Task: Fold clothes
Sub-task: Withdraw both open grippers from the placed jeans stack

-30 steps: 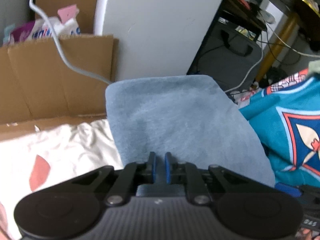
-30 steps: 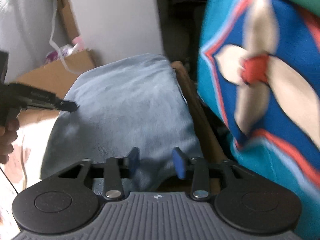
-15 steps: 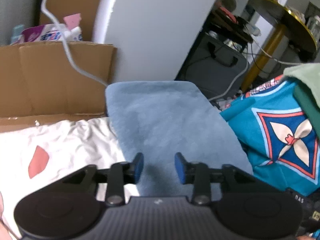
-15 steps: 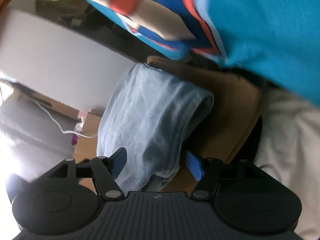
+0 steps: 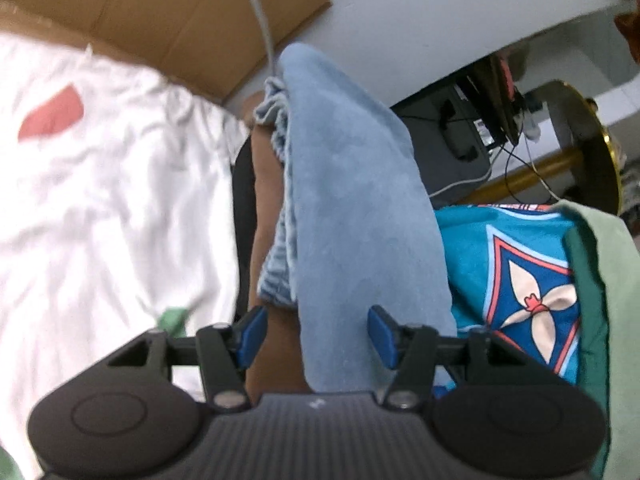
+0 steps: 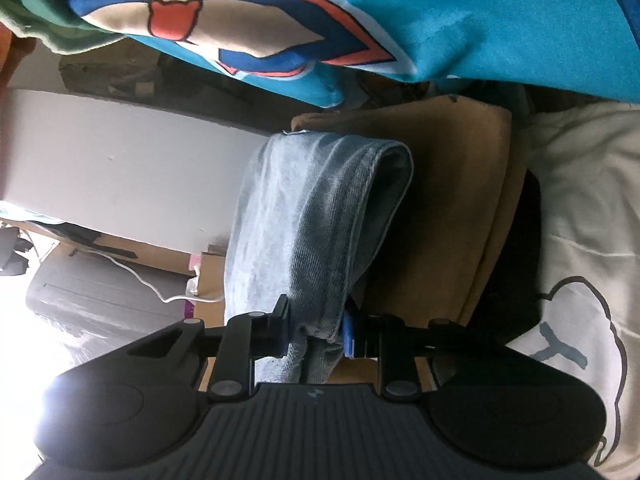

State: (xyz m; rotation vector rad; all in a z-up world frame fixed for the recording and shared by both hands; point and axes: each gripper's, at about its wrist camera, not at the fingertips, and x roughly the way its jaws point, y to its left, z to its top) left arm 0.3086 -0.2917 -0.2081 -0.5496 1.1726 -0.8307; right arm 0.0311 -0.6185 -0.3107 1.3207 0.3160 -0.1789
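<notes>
1. Right gripper (image 6: 316,330): in the right wrist view the fingers have just been closing and are now clamped narrow on the near edge of the folded blue-grey garment (image 6: 316,224). The cloth is bunched between the pads at 6 o'clock.

2. Left gripper (image 5: 316,332): in the left wrist view the fingers stand moderately wide, having just been opening. The near end of the blue-grey garment (image 5: 352,208) lies between them, closer to the right finger (image 5: 382,336). Neither pad visibly presses on the cloth.

3. Garment orientation, left wrist view: the long axis runs from 6 o'clock up toward 12 o'clock, leaning slightly left at the far end. A ribbed, gathered edge shows along its left side.

4. Garment orientation, right wrist view: the view is rolled. The folded stack runs from the fingers up toward 12 o'clock, and its rounded fold faces 2 o'clock.

5. Support: the garment lies on a folded brown garment (image 6: 440,208), which sits on something dark.

6. Surroundings, left wrist view: white bedding (image 5: 112,184) at 9 o'clock; a teal patterned cloth (image 5: 520,280) at 3 o'clock; a cardboard box (image 5: 180,20) at 11 o'clock, beyond the garment.
</notes>
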